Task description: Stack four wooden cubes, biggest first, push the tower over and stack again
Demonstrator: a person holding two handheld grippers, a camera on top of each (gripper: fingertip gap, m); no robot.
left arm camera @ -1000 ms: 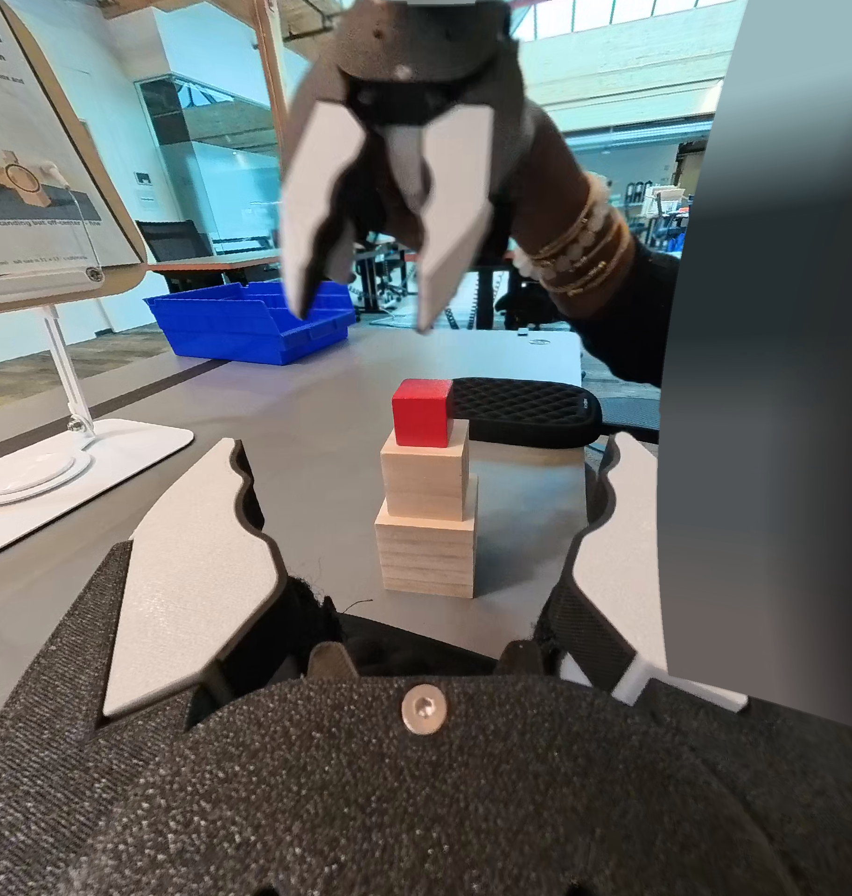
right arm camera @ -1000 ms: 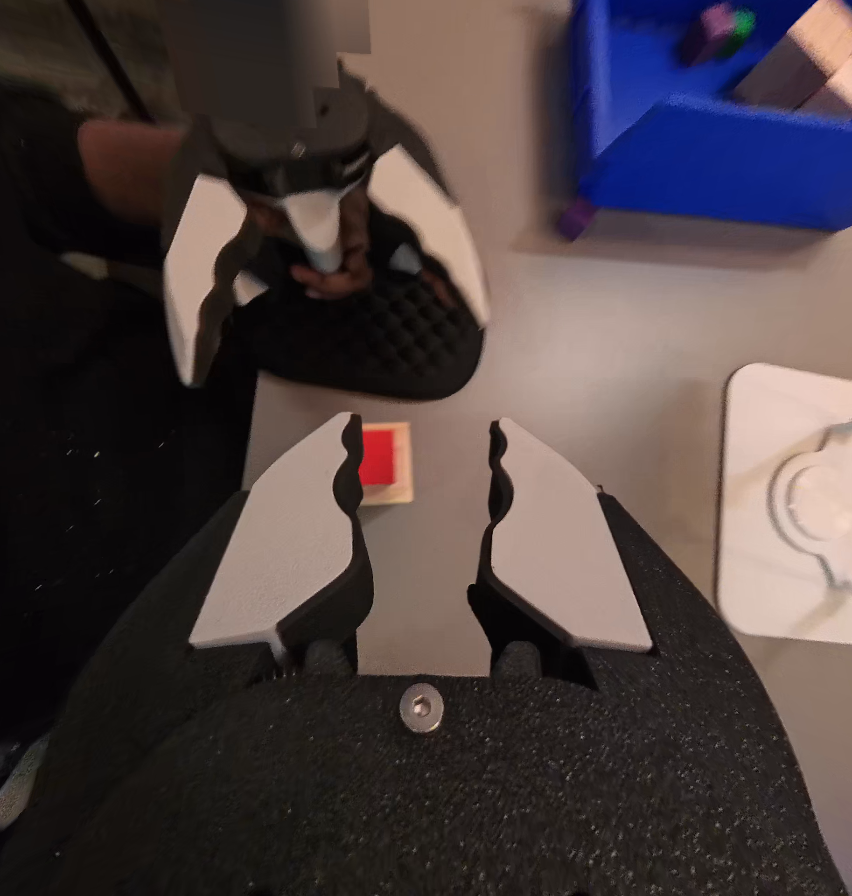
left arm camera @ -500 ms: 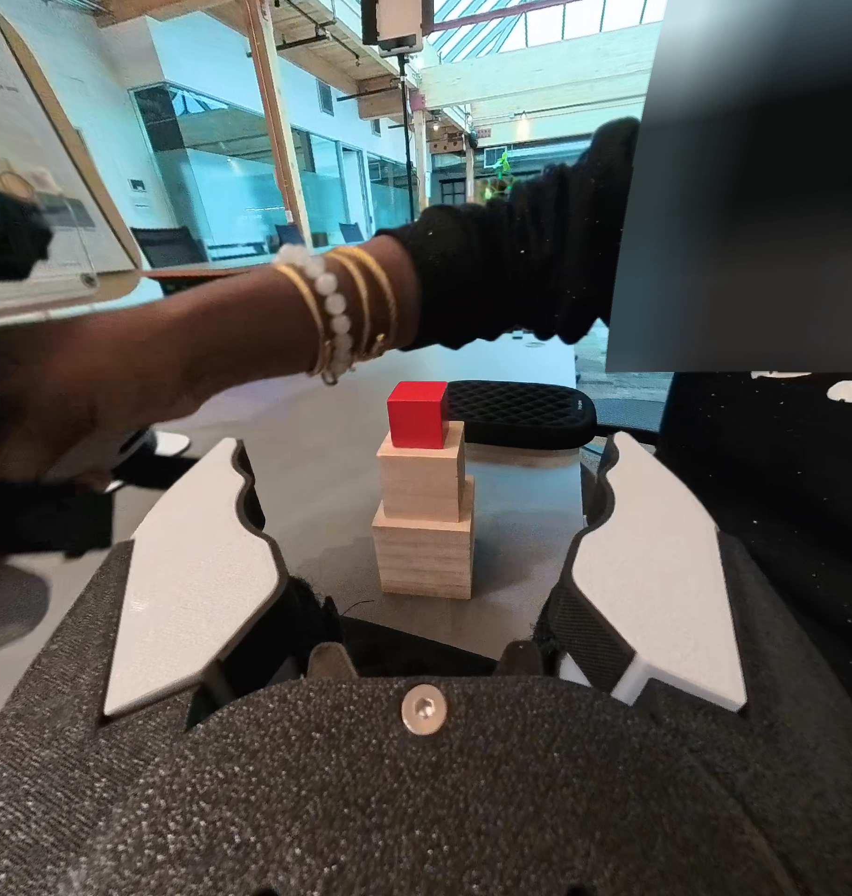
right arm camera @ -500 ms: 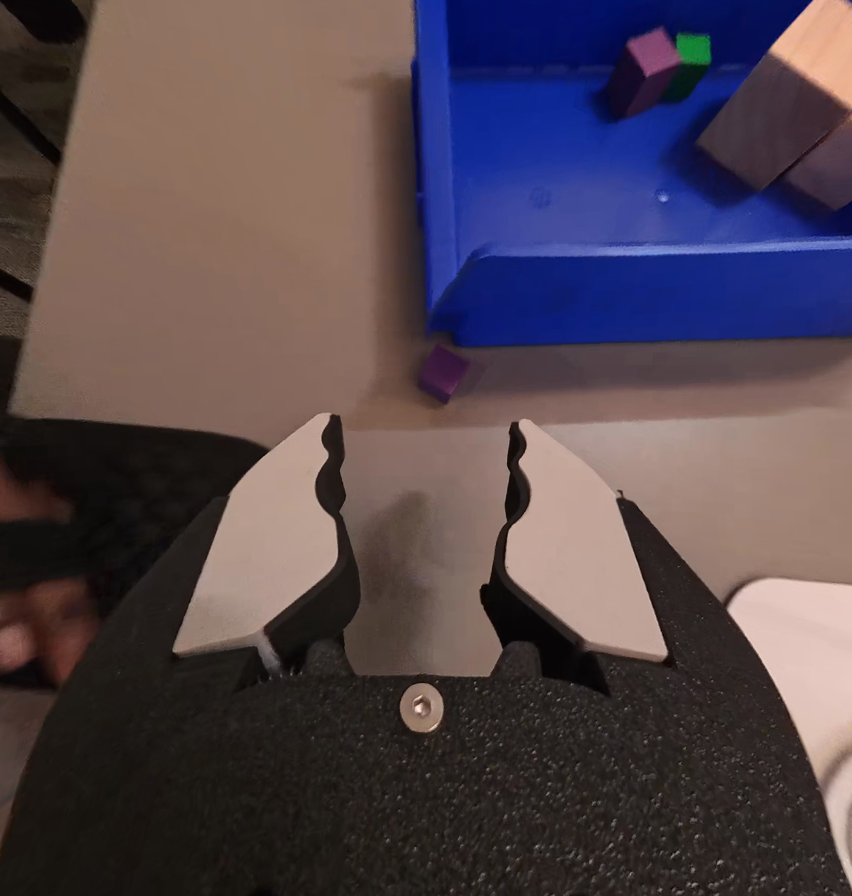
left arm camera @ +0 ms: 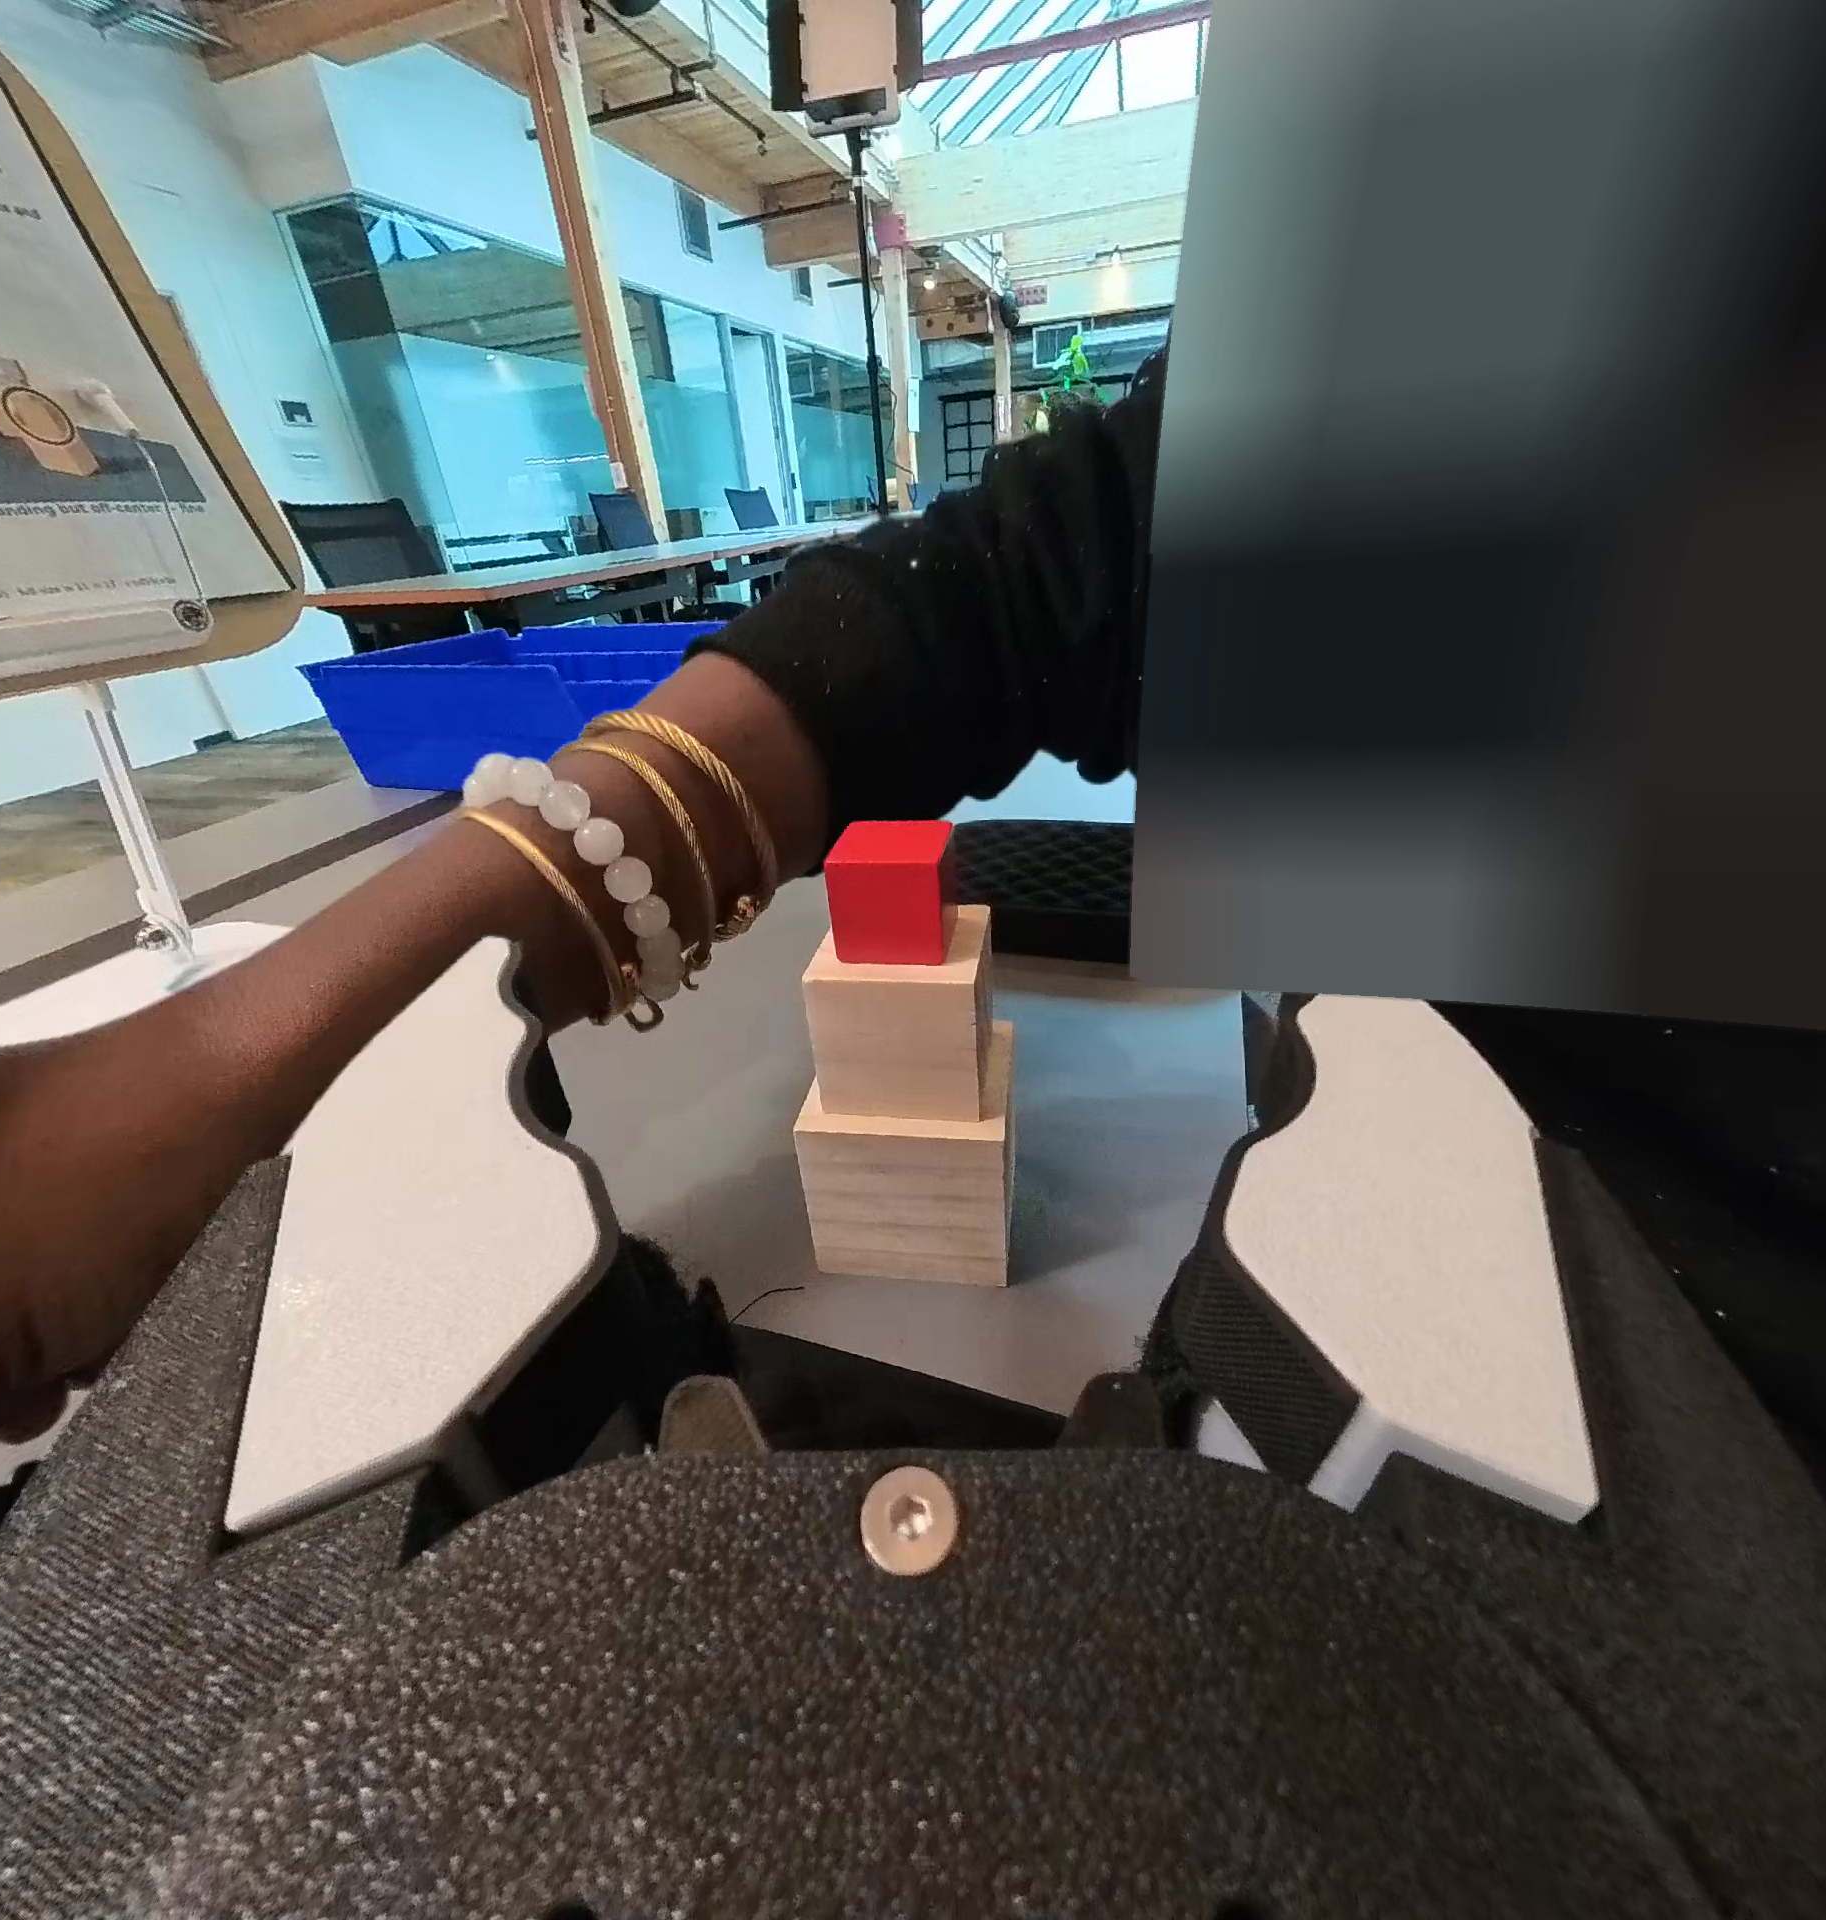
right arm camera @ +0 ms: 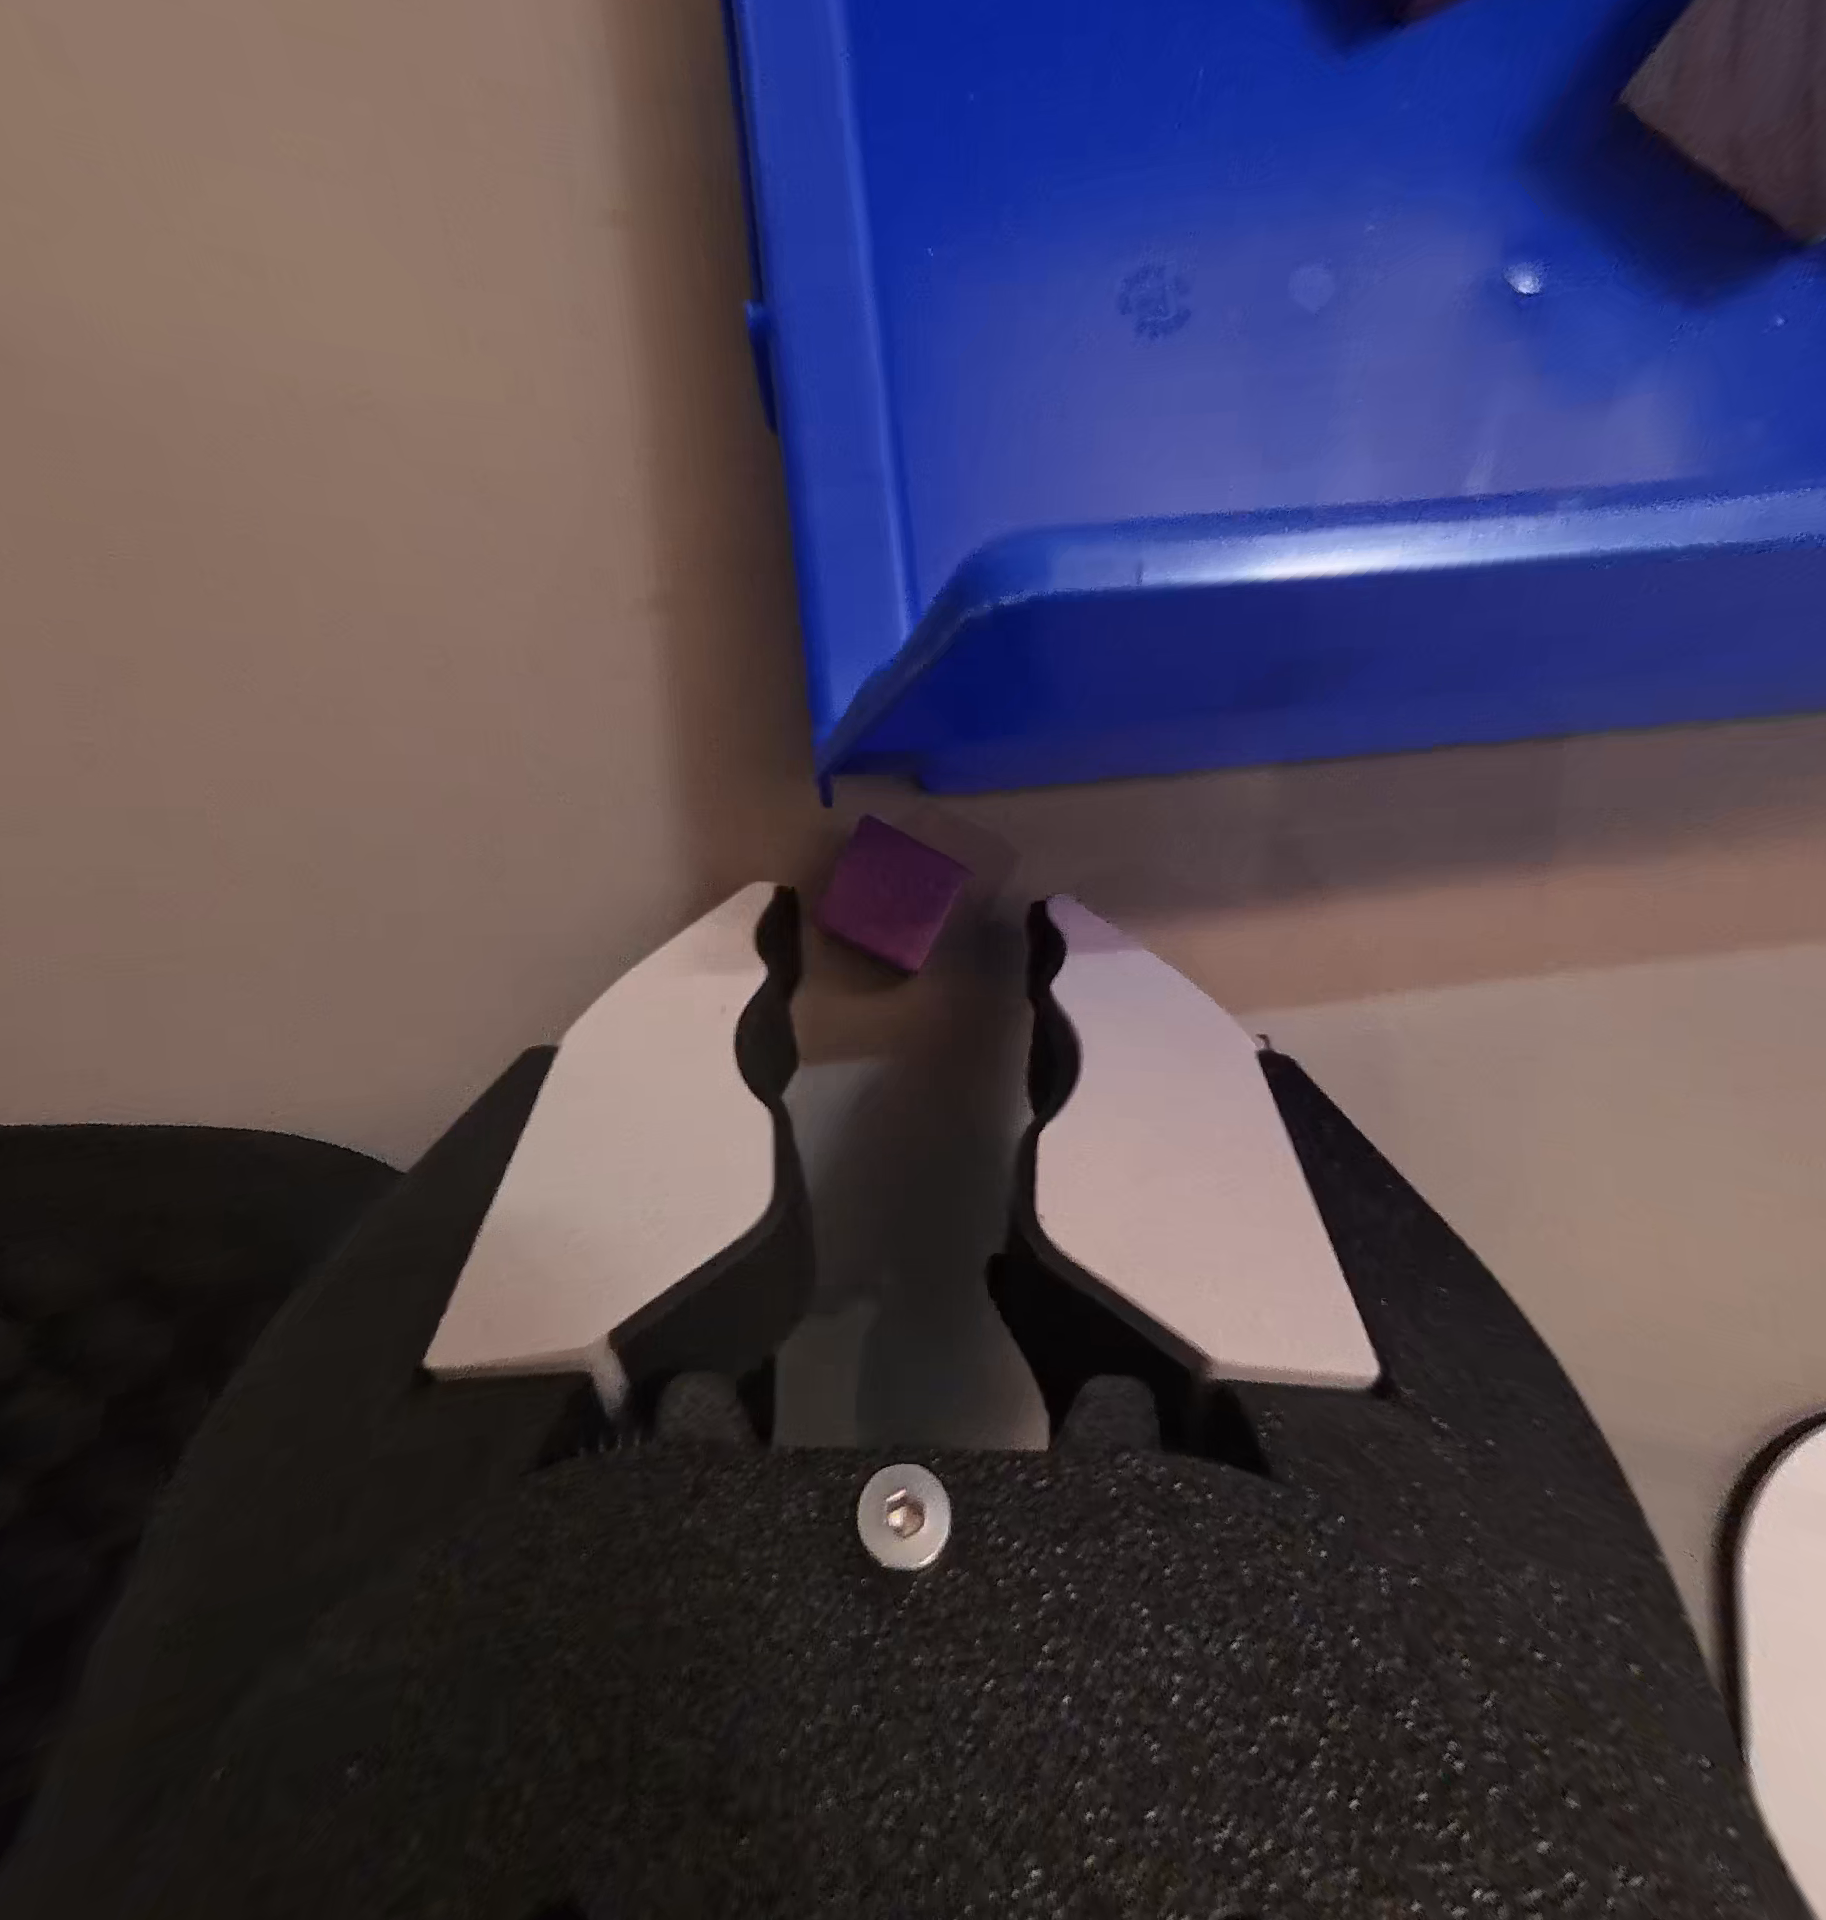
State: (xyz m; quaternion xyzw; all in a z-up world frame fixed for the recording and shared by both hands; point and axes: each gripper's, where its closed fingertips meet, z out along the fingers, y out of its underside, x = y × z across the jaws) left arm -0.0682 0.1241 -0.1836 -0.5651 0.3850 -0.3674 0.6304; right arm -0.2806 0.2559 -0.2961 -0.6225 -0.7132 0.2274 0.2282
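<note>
In the left wrist view, my left gripper (left arm camera: 904,982) is wide open and holds nothing. Just ahead between its fingers stands a stack on the grey table: a red cube (left arm camera: 885,891) on a wooden block (left arm camera: 896,1013) on a larger wooden block (left arm camera: 904,1195); neither finger touches it. In the right wrist view, my right gripper (right arm camera: 909,902) points down at a small purple cube (right arm camera: 893,894) that lies on the table between its fingertips, close to the left pad, with a gap to the right pad. The pads do not press on it.
A blue bin (right arm camera: 1304,665) sits just beyond the purple cube, with a wooden block (right arm camera: 1761,135) inside; it also shows in the left wrist view (left arm camera: 441,717). A person's arm with bracelets (left arm camera: 618,873) crosses left of the stack. A black pad (left arm camera: 1044,883) lies behind the stack. A sign on a stand (left arm camera: 78,364) is at the left.
My right gripper has moved from above the stack to the bin's corner and come down around the purple cube, its jaws opening, then narrowing. The left gripper and the stack have not moved.
</note>
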